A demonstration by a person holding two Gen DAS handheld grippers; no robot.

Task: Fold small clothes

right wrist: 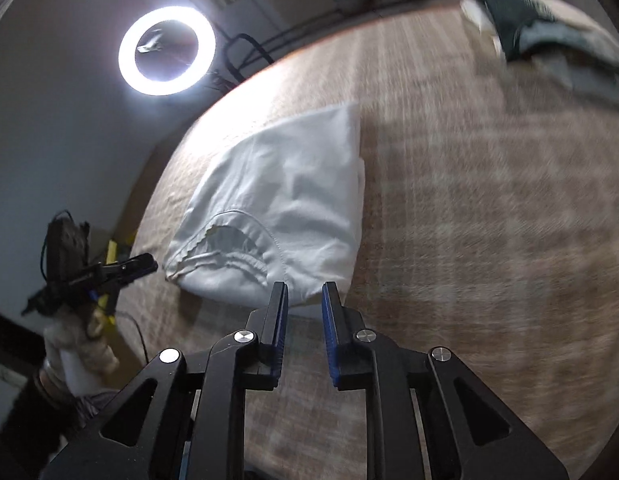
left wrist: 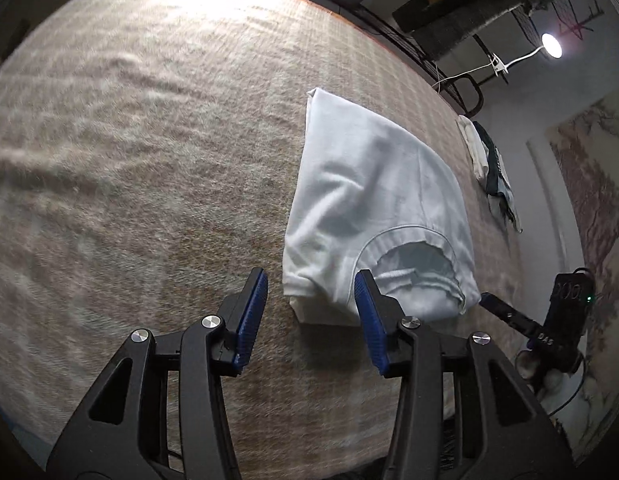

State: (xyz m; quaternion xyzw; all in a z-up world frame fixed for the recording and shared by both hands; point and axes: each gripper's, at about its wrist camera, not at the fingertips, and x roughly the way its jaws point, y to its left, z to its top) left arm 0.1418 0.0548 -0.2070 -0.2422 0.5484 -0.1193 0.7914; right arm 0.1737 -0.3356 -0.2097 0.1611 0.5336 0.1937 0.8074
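A white T-shirt (left wrist: 373,208) lies folded into a narrow stack on the beige checked cloth, collar toward me. It also shows in the right wrist view (right wrist: 285,200). My left gripper (left wrist: 311,280) is open and empty, just above the shirt's near left corner; its right finger overlaps the collar edge. My right gripper (right wrist: 305,292) is open with a narrow gap and holds nothing, at the shirt's near right corner. The right gripper shows at the right in the left wrist view (left wrist: 509,312); the left gripper shows at the left in the right wrist view (right wrist: 121,270).
A pile of folded clothes, white and dark green (left wrist: 489,164), lies at the far edge of the cloth, also in the right wrist view (right wrist: 549,36). A ring light (right wrist: 167,50) and a clip lamp (left wrist: 551,44) stand beyond the table edge.
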